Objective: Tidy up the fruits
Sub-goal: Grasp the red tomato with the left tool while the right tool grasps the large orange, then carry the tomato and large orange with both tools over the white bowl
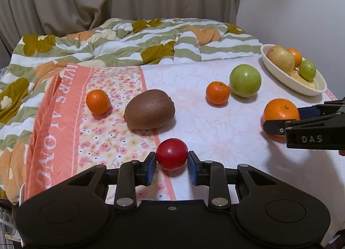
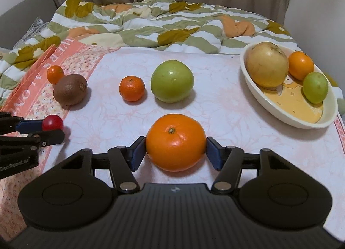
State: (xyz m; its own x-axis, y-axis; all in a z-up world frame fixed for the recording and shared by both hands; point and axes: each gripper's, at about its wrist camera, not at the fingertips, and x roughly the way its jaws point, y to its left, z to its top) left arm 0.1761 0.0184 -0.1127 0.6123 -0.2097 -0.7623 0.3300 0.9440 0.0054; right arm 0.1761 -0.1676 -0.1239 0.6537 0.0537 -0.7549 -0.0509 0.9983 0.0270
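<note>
My left gripper (image 1: 171, 156) is shut on a small red round fruit (image 1: 171, 154) that rests on the pink floral sheet; both blue pads touch its sides. My right gripper (image 2: 176, 150) is shut on a large orange (image 2: 175, 141), with a pad against each flank. The orange sits on the sheet. In the left wrist view the right gripper (image 1: 284, 119) comes in from the right around the same orange (image 1: 280, 110). The right wrist view shows the left gripper (image 2: 52, 130) at the left edge, around the red fruit (image 2: 52, 122). A cream oval bowl (image 2: 280, 117) stands far right.
Loose on the sheet lie a kiwi (image 1: 149, 110), a small mandarin (image 1: 98, 102), another mandarin (image 2: 132, 88) and a big green fruit (image 2: 172, 83). The bowl holds a yellow fruit (image 2: 267, 63), an orange (image 2: 300, 65) and a small green fruit (image 2: 315, 87). A crumpled quilt (image 1: 129, 40) lies behind.
</note>
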